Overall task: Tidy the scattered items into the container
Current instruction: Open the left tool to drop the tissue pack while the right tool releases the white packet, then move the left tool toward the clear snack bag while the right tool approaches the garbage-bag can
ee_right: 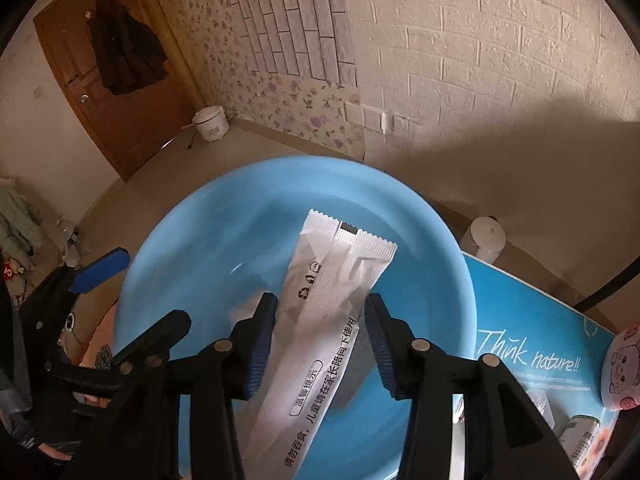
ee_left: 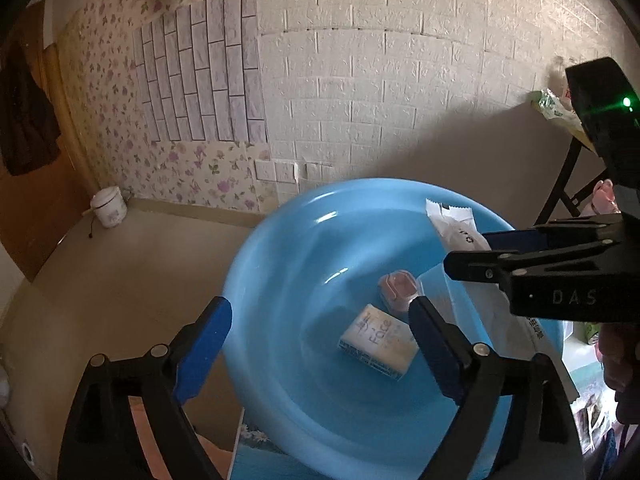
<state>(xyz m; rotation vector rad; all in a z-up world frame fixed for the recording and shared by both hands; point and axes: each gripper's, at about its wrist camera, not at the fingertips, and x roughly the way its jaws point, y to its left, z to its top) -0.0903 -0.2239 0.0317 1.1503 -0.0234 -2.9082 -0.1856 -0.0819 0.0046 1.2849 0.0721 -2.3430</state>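
A blue plastic basin (ee_left: 280, 264) holds a white tissue pack marked "Face" (ee_left: 378, 342) and a small pink item (ee_left: 398, 286). My left gripper (ee_left: 320, 320) is open and empty, low over the basin's near side. My right gripper (ee_right: 320, 312) hangs over the basin (ee_right: 180, 240) with a long white sachet (ee_right: 332, 292) between its fingers; the jaws stand slightly apart beside it, and grip contact is unclear. The sachet (ee_left: 452, 224) and the right gripper (ee_left: 464, 252) also show at the right of the left wrist view.
The basin stands on a blue printed mat (ee_right: 532, 320). A white roll (ee_right: 486, 238), a pink piggy item (ee_right: 622, 368) and a small green-label bottle (ee_right: 580, 440) are to the right. A rice cooker (ee_right: 210, 122) sits on the floor by the wall.
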